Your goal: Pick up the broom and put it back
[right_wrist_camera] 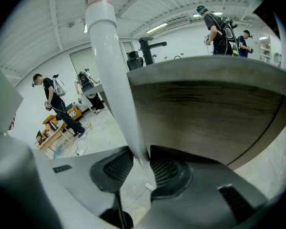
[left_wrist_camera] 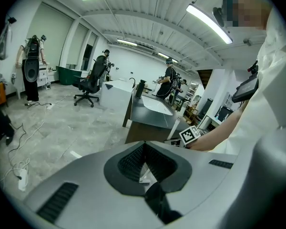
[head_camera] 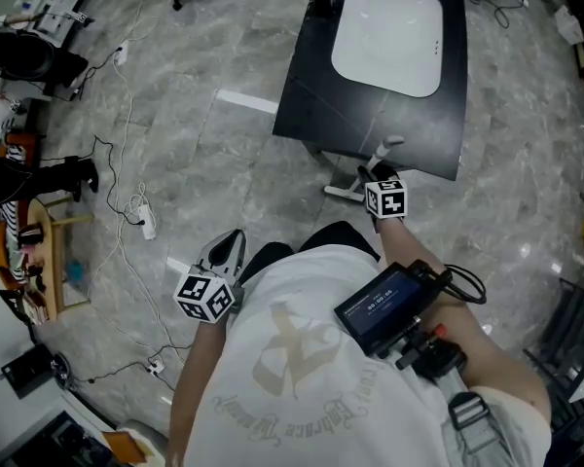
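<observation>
The broom's white handle (right_wrist_camera: 112,66) runs up from between the jaws of my right gripper (right_wrist_camera: 139,159), and both pads press on its lower part. It stands in front of the dark table's edge (right_wrist_camera: 205,75). The broom's head is hidden. In the head view my right gripper (head_camera: 378,175) reaches under the near edge of the dark table (head_camera: 370,105), where a short white stretch of the handle (head_camera: 390,147) shows. My left gripper (head_camera: 229,251) hangs over the floor at my left side. Its jaws (left_wrist_camera: 144,147) meet at the tips with nothing between them.
A white tray (head_camera: 384,37) lies on the table. Cables and a power strip (head_camera: 146,220) trail across the grey floor at left, near a low wooden stand (head_camera: 56,261). An office chair (left_wrist_camera: 90,82) and several people stand further off in the room.
</observation>
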`<state>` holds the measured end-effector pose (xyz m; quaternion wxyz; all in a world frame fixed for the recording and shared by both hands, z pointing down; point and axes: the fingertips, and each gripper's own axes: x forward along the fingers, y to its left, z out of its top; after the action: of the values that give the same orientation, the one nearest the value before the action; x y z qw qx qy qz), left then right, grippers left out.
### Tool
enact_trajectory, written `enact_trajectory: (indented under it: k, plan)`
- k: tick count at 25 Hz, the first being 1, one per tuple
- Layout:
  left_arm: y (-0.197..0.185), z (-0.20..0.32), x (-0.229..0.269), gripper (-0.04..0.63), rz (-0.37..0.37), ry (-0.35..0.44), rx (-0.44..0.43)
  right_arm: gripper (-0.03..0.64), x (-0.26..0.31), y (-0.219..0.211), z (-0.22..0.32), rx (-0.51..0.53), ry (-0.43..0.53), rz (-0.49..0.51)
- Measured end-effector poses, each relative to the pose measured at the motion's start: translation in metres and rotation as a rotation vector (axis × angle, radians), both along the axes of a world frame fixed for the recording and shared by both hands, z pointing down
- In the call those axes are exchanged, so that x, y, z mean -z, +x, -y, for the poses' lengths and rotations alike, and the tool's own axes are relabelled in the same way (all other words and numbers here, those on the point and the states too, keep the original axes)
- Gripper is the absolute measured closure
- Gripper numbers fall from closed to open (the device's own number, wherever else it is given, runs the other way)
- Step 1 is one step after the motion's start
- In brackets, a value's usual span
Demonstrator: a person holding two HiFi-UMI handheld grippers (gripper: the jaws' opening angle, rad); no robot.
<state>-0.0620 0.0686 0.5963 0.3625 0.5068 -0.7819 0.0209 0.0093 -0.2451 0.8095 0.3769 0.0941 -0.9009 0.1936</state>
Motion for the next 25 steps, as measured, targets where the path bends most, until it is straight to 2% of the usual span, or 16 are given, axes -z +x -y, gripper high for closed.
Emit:
enact_trajectory:
  k: [14,25]
  plan:
    - [0.011,-0.006,-0.004,0.583,-0.004,0.024,-0.005,0.518,0.007,0.014,-0.004,0.028,0.079,-0.019]
    - [0.02,0.007,-0.013,0.583,-0.008,0.055,-0.059,0.519,0.01,0.042,-0.003,0.002,0.089,0.001]
